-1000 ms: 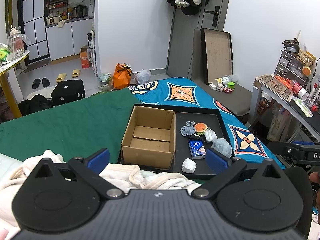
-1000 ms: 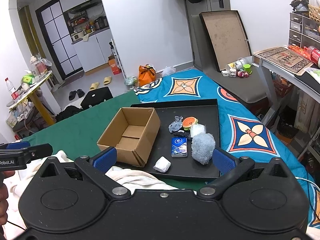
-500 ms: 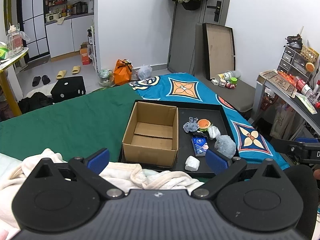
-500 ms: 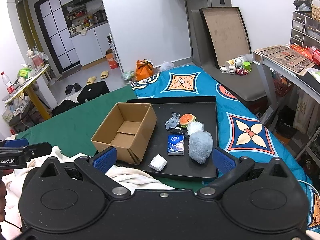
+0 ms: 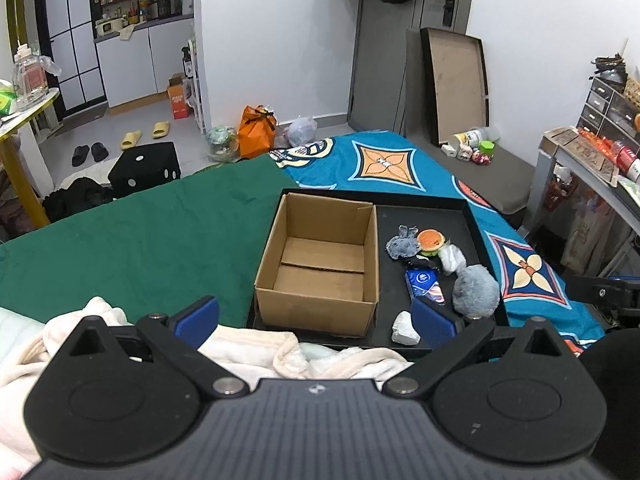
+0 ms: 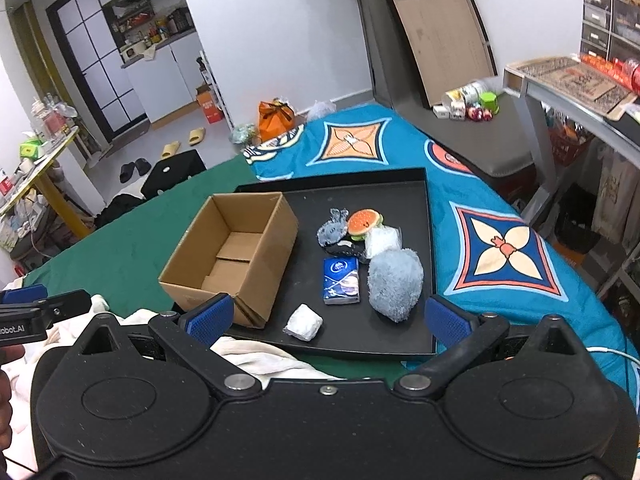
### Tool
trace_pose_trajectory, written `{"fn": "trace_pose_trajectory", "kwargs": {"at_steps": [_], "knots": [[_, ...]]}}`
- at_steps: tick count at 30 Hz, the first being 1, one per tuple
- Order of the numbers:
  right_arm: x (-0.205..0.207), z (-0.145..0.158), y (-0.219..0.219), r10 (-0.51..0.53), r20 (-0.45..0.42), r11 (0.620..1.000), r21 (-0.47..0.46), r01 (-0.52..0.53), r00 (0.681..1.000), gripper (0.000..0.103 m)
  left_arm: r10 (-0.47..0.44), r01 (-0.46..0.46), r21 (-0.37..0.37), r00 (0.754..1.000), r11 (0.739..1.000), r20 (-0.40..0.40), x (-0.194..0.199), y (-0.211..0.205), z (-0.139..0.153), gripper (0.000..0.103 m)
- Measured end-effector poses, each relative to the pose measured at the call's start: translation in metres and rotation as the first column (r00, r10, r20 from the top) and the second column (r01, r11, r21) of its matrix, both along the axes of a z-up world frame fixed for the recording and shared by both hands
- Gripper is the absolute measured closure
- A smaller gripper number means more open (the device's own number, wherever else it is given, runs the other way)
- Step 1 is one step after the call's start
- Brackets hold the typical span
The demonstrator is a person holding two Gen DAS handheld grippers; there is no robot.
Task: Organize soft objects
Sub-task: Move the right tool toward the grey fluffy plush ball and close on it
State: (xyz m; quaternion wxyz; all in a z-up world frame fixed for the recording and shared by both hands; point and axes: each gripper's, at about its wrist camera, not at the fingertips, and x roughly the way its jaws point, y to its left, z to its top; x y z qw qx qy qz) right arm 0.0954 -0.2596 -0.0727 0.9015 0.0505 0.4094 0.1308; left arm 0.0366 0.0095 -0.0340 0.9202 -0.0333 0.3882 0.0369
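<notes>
A black tray lies on the bed and holds an empty open cardboard box on its left. To the right of the box lie a fluffy grey-blue ball, a blue tissue pack, a white wad, a grey plush bunny, a burger plush and a white pouch. The left wrist view shows the same box, the ball and the wad. My left gripper and right gripper are both open and empty, held short of the tray.
A cream blanket lies bunched under both grippers at the tray's near edge. Green cloth covers the bed to the left, a blue patterned sheet to the right. A desk stands at the far right.
Both grippers have moved forward towards the tray, so the box and the soft items look larger. Both stay open and empty.
</notes>
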Motion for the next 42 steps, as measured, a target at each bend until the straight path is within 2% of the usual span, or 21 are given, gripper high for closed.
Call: {"fn": "trace_pose_trajectory", "kwargs": {"at_steps": [13, 18, 28, 36, 42], "knots": [[0.044, -0.042, -0.008, -0.05, -0.088, 0.999, 0.016, 0.052, 0.995, 0.0, 0.023, -0.024, -0.003, 0.997, 1.0, -0.069, 0.039, 0.01, -0.032, 0.002], [0.058, -0.06, -0.011, -0.075, -0.116, 0.995, 0.05, 0.081, 0.99, 0.0, 0.04, -0.041, -0.001, 0.994, 0.999, -0.097, 0.051, 0.017, -0.046, 0.002], [0.078, -0.091, -0.011, -0.11, -0.099, 0.989, 0.084, 0.119, 0.989, 0.001, 0.069, -0.067, 0.027, 0.99, 0.997, -0.119, 0.077, 0.029, -0.069, 0.002], [0.091, -0.111, -0.019, -0.179, -0.08, 0.977, 0.1, 0.187, 0.981, 0.007, 0.079, -0.073, 0.056, 0.989, 0.996, -0.122, 0.095, 0.036, -0.086, 0.004], [0.104, -0.126, -0.021, -0.207, -0.108, 0.971, 0.098, 0.217, 0.973, 0.01, 0.083, -0.072, 0.093, 0.989, 0.993, -0.122, 0.112, 0.036, -0.1, 0.009]]}}
